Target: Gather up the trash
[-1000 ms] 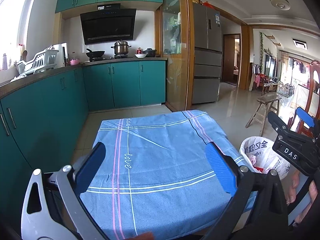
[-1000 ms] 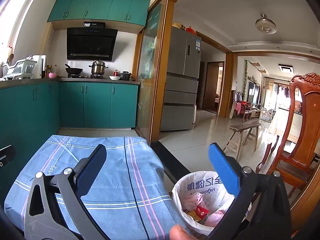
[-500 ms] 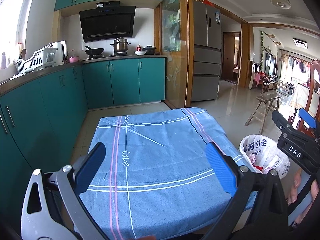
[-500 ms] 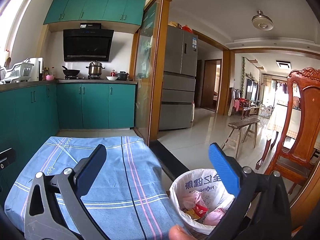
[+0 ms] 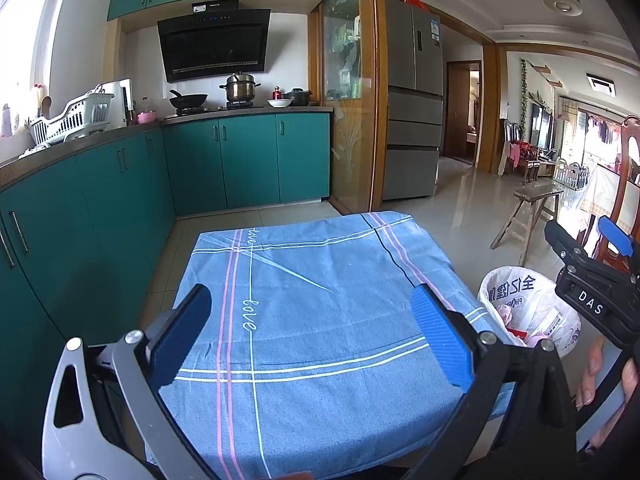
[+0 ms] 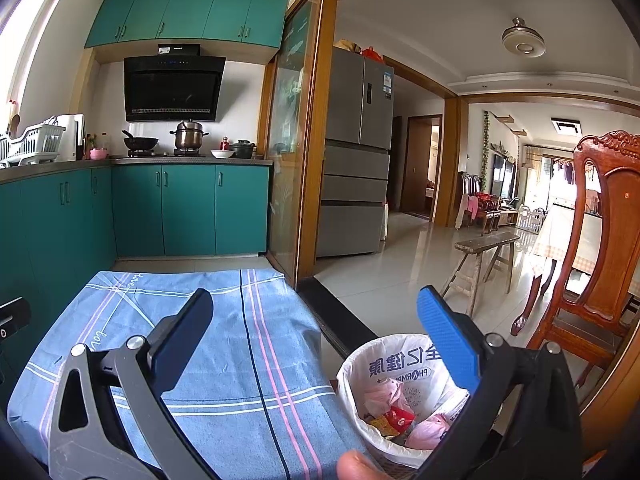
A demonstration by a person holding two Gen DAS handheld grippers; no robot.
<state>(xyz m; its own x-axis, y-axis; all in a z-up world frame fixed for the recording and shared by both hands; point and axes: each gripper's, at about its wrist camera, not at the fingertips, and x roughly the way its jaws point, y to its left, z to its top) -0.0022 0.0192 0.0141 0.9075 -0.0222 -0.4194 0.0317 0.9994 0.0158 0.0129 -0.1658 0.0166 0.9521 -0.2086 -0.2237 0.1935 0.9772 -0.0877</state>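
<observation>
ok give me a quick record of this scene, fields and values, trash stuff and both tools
table cover: blue cloth, no trash visible on it
bin: white-bagged bin on the floor beside the table, to its right
bin contents: pink and red wrappers
left tool: open, empty, above the cloth
right tool: open, empty, between table edge and bin
task state: trash appears to be all in the bin

A blue striped cloth (image 5: 320, 320) covered the bench. Just beside the bench, a trash bin (image 6: 400, 368) stood on the floor (image 6: 400, 280).
</observation>
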